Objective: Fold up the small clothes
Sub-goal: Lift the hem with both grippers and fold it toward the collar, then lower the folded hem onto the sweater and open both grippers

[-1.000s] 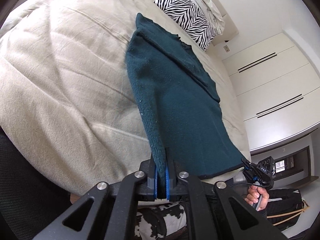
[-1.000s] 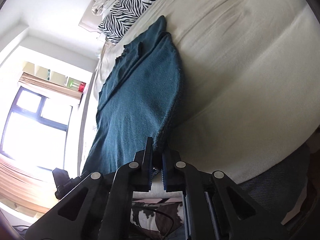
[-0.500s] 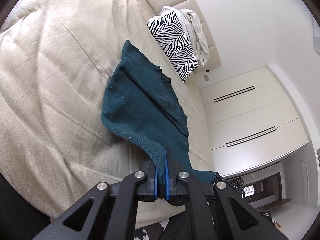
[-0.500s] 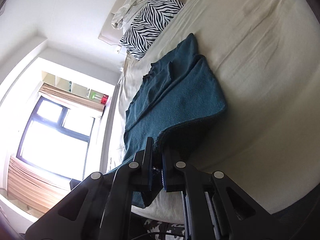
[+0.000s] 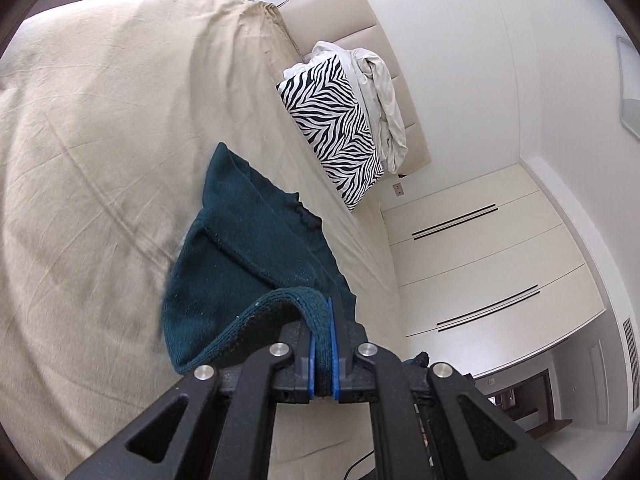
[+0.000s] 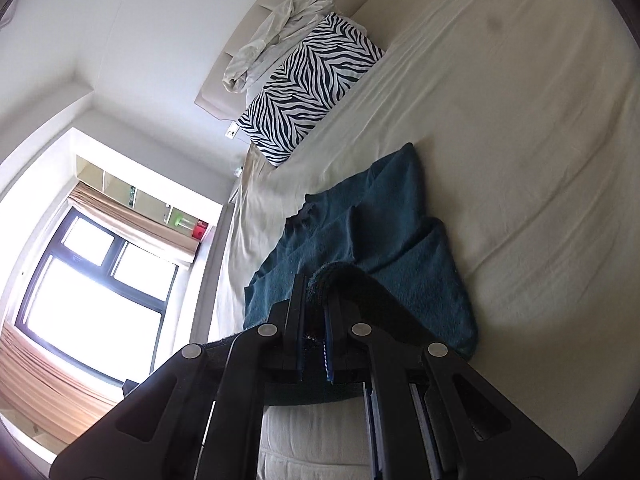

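A dark teal knitted sweater (image 5: 236, 256) lies on the beige bed sheet (image 5: 100, 152), its near hem lifted and curled back over the rest. My left gripper (image 5: 323, 308) is shut on one corner of that ribbed hem. In the right wrist view the same sweater (image 6: 400, 248) shows, and my right gripper (image 6: 316, 284) is shut on the other hem corner, the knit bunched between its pads. The far part with the sleeves and neckline stays flat on the sheet (image 6: 520, 120).
A zebra-striped pillow (image 5: 332, 128) with a crumpled white cloth (image 5: 380, 92) leans on the padded headboard (image 5: 348, 12). White wardrobe doors (image 5: 480, 260) stand beyond the bed's edge. A bright window (image 6: 92, 288) is on the other side.
Both grippers have carried the hem up and forward towards the pillow, so the sweater now doubles over itself and covers less of the bed. The hand seen earlier is out of view.
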